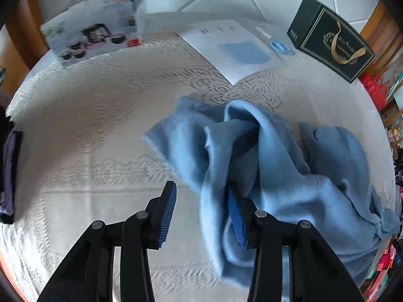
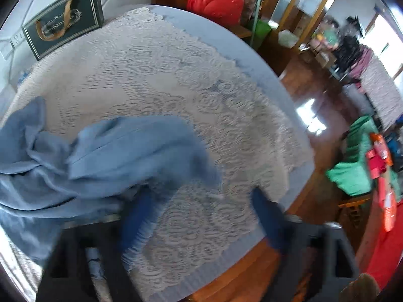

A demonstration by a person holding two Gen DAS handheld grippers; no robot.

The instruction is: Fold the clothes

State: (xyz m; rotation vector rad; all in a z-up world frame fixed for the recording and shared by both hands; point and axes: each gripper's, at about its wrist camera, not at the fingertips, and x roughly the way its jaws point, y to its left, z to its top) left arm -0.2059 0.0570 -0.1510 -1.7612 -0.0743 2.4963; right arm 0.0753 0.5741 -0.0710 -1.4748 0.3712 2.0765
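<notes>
A light blue garment (image 1: pixel 272 166) lies crumpled on the lace-covered table (image 1: pixel 100 130). My left gripper (image 1: pixel 201 214) is open just above the cloth's near left edge; a fold drapes over its right finger (image 1: pixel 236 224), while its left finger (image 1: pixel 166 216) is bare. In the right wrist view the same garment (image 2: pixel 100 156) lies bunched at the left. My right gripper (image 2: pixel 201 216) is open beside its right edge; cloth hangs over the left finger (image 2: pixel 138 219), and the right finger (image 2: pixel 269 219) is over bare lace. This view is blurred.
A white sheet with a blue picture (image 1: pixel 234 47), a dark green box (image 1: pixel 330 40) and a printed cookware box (image 1: pixel 93 27) stand at the table's far side. The table edge (image 2: pixel 289 95) curves close on the right, with wooden floor, a red bag (image 2: pixel 216 0) and green cloth (image 2: pixel 352 166) beyond.
</notes>
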